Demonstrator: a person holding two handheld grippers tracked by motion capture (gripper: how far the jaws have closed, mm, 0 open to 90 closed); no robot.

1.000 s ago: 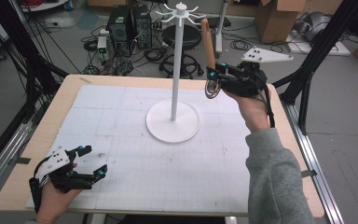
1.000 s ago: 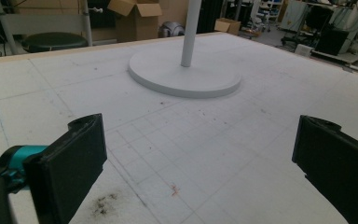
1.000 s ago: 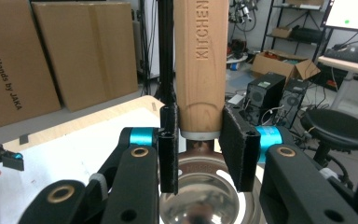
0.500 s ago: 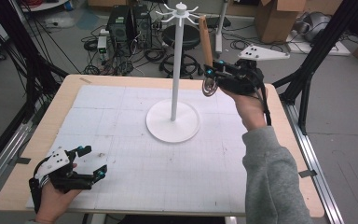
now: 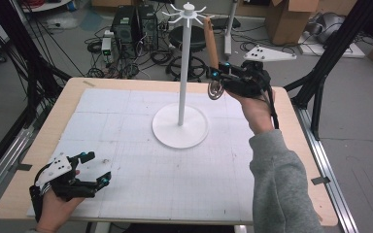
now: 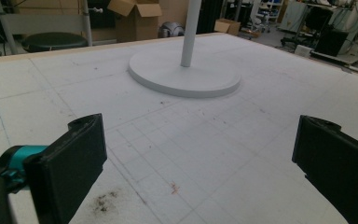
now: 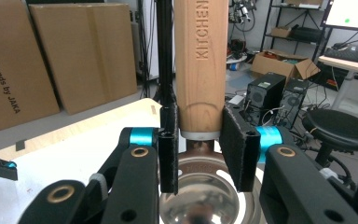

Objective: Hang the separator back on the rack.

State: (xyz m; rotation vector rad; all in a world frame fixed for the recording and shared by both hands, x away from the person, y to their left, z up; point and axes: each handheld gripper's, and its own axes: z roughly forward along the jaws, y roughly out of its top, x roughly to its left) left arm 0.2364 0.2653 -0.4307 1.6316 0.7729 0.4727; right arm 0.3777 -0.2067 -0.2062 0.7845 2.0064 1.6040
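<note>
Between right gripper (image 7: pixel 199 149) pads, utensil (image 7: pixel 200 60) upright, handle up.

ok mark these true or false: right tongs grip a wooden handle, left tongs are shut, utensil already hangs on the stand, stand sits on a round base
1. The right tongs grip the wooden handle of a utensil: true.
2. The left tongs are shut: false, they stand wide open with nothing between them.
3. The utensil hangs on the white stand: false, the right tongs hold it up beside the stand's top.
4. The stand sits on a round base: true.
</note>
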